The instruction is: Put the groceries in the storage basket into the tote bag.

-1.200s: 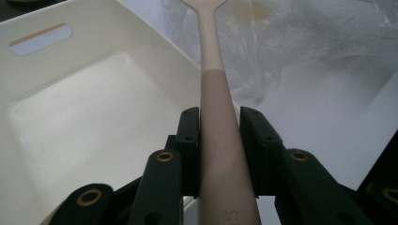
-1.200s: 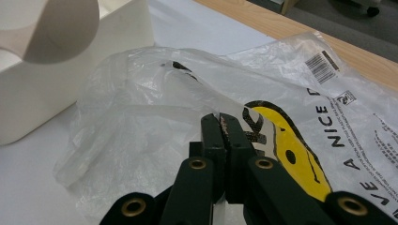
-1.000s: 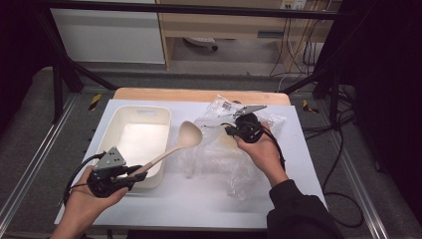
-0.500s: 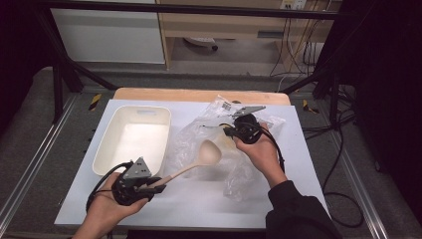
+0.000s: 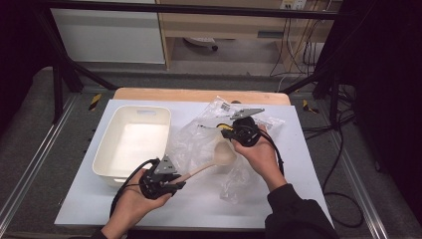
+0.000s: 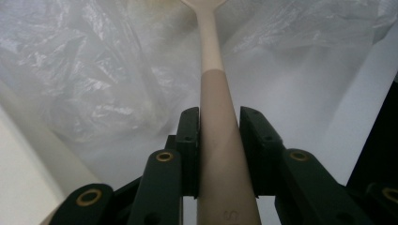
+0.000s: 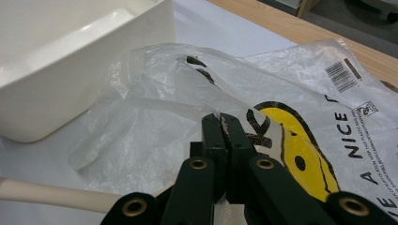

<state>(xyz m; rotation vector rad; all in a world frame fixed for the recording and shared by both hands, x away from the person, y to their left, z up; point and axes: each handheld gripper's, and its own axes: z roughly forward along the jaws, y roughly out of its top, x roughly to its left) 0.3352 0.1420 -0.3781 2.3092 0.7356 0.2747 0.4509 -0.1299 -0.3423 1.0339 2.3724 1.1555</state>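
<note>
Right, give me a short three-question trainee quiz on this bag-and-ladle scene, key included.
1. True or false: the left gripper is clamped on the ladle handle.
2. What does the right gripper pinch? A) the white tub B) the plastic bag C) a cable
3. Fill in: the ladle's bowl lies at the bag's ____ , not in the tub.

Key: 1 true; 2 B; 3 opening.

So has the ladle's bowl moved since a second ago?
Yes. The ladle, held in the left gripper, has swung right and toward the person, away from the white tub, over the plastic bag.
</note>
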